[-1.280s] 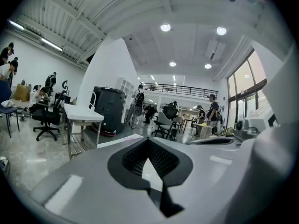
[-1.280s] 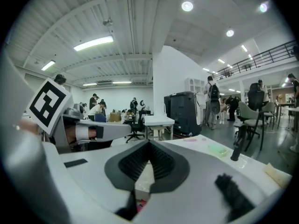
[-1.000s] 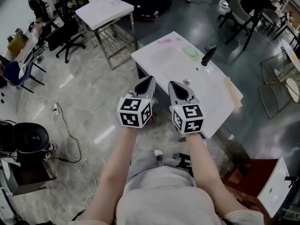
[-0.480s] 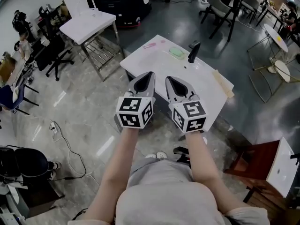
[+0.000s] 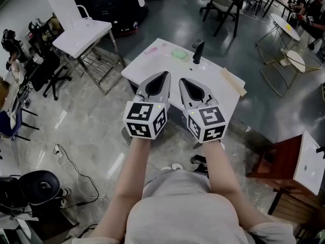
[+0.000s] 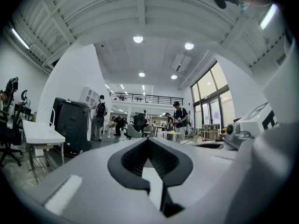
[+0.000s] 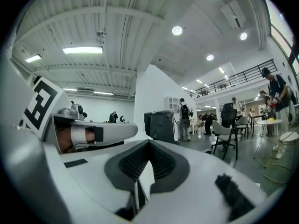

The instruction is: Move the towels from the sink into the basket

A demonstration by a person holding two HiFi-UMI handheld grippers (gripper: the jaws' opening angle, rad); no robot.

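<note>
Not started: left gripper (image 5: 163, 77) and right gripper (image 5: 184, 82) both closed, empty. Sink (image 5: 163, 61) lies ahead, below them. Next, probably lower and open; no towels visible.

A pale green pad (image 5: 179, 55) and a pink strip (image 5: 150, 50) lie on the white counter (image 5: 146, 63); left of it stands a white metal-framed table (image 5: 81, 37), a cable (image 5: 57, 149) trailing across the glossy floor (image 5: 96, 121)

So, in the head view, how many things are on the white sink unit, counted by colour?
On the sink unit:
Black, the faucet: 1
Green, a flat pad: 1
Pink, a small flat item: 1
Beige, the strip at its right edge: 1
Total: 4
</note>
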